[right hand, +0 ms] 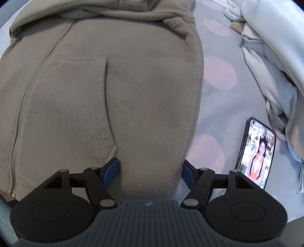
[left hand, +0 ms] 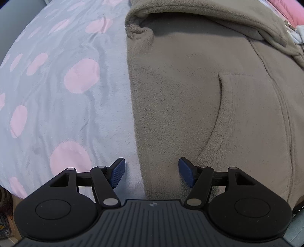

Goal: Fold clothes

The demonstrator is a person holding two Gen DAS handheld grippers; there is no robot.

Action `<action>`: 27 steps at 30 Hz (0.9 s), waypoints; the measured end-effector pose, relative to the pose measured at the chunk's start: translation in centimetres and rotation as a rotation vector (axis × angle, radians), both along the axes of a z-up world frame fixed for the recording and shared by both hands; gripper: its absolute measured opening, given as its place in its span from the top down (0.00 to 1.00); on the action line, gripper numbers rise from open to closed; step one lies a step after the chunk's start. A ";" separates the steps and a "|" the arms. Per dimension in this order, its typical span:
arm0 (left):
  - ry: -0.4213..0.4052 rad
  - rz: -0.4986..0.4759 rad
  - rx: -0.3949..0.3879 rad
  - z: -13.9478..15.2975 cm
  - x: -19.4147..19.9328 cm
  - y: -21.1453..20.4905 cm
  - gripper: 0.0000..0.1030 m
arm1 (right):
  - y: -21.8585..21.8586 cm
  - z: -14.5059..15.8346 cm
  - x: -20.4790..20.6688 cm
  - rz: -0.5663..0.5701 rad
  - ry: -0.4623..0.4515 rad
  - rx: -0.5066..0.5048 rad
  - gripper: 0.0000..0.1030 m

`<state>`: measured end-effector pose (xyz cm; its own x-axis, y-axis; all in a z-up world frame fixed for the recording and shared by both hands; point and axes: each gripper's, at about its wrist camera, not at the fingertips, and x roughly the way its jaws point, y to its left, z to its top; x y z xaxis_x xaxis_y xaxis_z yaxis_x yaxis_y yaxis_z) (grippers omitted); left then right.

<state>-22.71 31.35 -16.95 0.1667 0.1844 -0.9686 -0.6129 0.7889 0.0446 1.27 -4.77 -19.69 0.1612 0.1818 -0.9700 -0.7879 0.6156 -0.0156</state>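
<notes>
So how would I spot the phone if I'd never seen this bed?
Start from the grey blanket with pink dots that covers the bed. To the right of the beige fleece jacket and just before the heap of pale blue clothes lies the phone: the only hard, flat thing there, its screen lit.

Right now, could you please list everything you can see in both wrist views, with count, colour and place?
Fleece jacket: one, taupe, spread flat on the blanket, zip and two pockets showing, sleeves folded across the top.
Blanket: one, grey with pink dots, under everything.
Phone: one, black, screen lit, on the blanket beside the jacket's edge.
Pile of clothes: one heap, pale blue and white, beyond the phone.
Pink cloth: one patch, far corner of the left view; what it is I cannot tell.
Left gripper: one, black with blue fingers, open over the jacket's bottom corner.
Right gripper: one, black with blue fingers, open astride the other bottom corner.
</notes>
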 end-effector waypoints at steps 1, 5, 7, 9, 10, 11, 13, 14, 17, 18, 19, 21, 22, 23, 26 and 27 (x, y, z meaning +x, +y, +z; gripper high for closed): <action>-0.004 0.006 -0.008 -0.2 -0.1 0.1 0.41 | -0.1 -0.2 0.1 -0.006 0.013 -0.002 0.30; -0.023 0.023 -0.028 -0.5 -0.4 0.3 0.41 | -0.4 -0.6 0.6 -0.025 0.049 0.006 0.31; -0.026 0.015 -0.025 -0.5 -0.4 0.2 0.41 | -0.5 -0.4 0.5 -0.010 0.047 0.020 0.36; -0.029 0.007 -0.024 -0.5 -0.3 0.0 0.42 | -0.5 -0.2 0.3 0.004 0.045 0.037 0.45; -0.035 0.005 -0.033 -0.4 -0.3 0.0 0.49 | -0.5 0.0 0.3 0.005 0.044 0.047 0.48; -0.046 0.005 -0.049 -0.3 -0.3 0.0 0.60 | -0.6 0.1 0.2 0.007 0.043 0.056 0.54; -0.058 -0.004 -0.062 -0.1 -0.1 -0.1 0.67 | -0.6 0.6 0.3 0.004 0.033 0.078 0.67; -0.062 -0.012 -0.062 0.1 0.0 -0.2 0.71 | -0.6 0.8 0.3 0.002 0.026 0.090 0.75; -0.101 -0.028 -0.070 0.7 0.1 -0.3 0.89 | -0.6 1.7 0.6 -0.002 0.011 0.124 0.82; -0.128 -0.018 -0.081 1.1 -0.1 -0.1 0.91 | -0.6 2.0 0.7 -0.004 0.008 0.137 0.83; -0.162 0.001 -0.098 1.6 -0.5 0.2 0.92 | -0.6 2.4 0.6 -0.011 0.006 0.159 0.83; -0.232 0.037 -0.132 2.6 -1.2 1.0 0.92 | -1.0 3.3 0.4 -0.023 -0.001 0.206 0.84; -0.268 0.054 -0.148 3.1 -1.5 1.4 0.92 | -1.3 3.8 0.3 -0.028 -0.007 0.230 0.84; -0.301 0.070 -0.161 3.6 -1.8 1.7 0.92 | -1.2 4.2 -0.1 -0.032 -0.013 0.255 0.85; -0.399 0.104 -0.195 5.1 -2.1 3.0 0.93 | -1.2 5.9 -0.3 -0.044 -0.024 0.336 0.85; -0.430 0.107 -0.200 5.7 -2.1 3.5 0.92 | -1.0 6.6 0.2 -0.043 -0.027 0.359 0.85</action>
